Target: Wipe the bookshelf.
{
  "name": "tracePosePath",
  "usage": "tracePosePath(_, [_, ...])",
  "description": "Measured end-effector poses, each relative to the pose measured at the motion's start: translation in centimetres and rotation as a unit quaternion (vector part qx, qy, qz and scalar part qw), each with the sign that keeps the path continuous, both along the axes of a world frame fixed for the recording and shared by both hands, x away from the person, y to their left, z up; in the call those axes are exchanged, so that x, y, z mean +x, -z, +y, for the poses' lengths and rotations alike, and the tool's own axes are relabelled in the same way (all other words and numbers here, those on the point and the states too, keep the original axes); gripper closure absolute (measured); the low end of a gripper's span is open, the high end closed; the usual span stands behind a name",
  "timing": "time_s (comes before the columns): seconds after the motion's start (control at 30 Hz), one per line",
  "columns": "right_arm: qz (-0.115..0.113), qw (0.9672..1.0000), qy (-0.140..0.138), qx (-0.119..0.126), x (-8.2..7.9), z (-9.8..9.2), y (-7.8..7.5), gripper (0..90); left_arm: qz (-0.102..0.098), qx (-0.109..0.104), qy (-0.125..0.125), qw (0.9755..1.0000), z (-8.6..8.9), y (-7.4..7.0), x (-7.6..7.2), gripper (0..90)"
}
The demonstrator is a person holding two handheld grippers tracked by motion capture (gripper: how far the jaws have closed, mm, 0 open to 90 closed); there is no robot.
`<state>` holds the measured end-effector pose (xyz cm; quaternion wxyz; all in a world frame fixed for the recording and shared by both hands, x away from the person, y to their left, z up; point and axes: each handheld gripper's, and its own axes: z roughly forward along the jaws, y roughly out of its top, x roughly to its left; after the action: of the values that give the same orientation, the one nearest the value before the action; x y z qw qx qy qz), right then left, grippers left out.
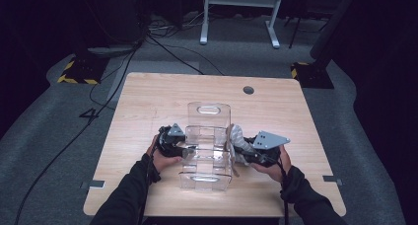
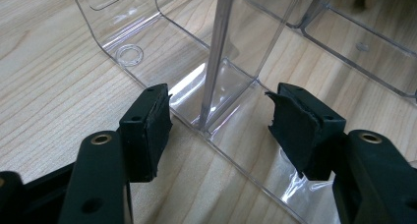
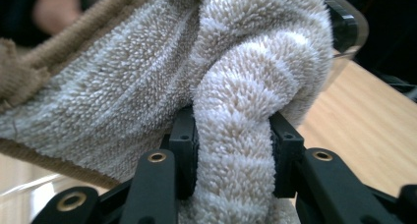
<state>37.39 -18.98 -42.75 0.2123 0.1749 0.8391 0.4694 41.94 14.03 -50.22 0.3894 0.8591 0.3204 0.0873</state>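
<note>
So the right tool (image 3: 231,150) is clamped tight on a fat fold of beige towel (image 3: 147,86), the terry cloth bulging up between both pads and draping off over the top. From above, that right tool (image 1: 246,153) sits just beside the right wall of a clear acrylic rack (image 1: 209,136), with the towel (image 1: 236,138) bunched up against that wall. The left tool (image 2: 221,126) has its jaws standing apart, one on each side of a thin upright divider at the rack's (image 2: 236,47) bottom edge; neither pad touches the plastic, so it's gripping nothing. In the high view the left tool (image 1: 180,146) is right up against the rack's left side. The rack itself stands on the wooden worktop (image 1: 148,96), roughly centred between the left and right edges and closer to the near edge than the far one. There's a small round hole (image 1: 248,90) in the worktop near the far edge, toward the right corner, well apart from everything else.
</note>
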Motion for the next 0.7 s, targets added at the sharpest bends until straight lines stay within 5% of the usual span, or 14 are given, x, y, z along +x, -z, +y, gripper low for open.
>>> tracePosePath(0.33, [0.009,0.9981,0.060,0.012,5.7,0.8,0.2,67.0,-0.002,0.001,0.003,1.0000,0.0,0.0,0.0,40.1])
tracePosePath(0.5, [0.029,0.9980,0.056,0.010,6.1,0.8,0.5,68.0,-0.006,0.003,0.004,1.0000,0.0,0.0,-0.1,40.1])
tracePosePath(0.7, [0.049,0.9986,-0.007,0.015,3.0,-0.1,1.0,68.3,-0.006,0.004,0.004,1.0000,-0.1,0.0,-0.1,40.0])
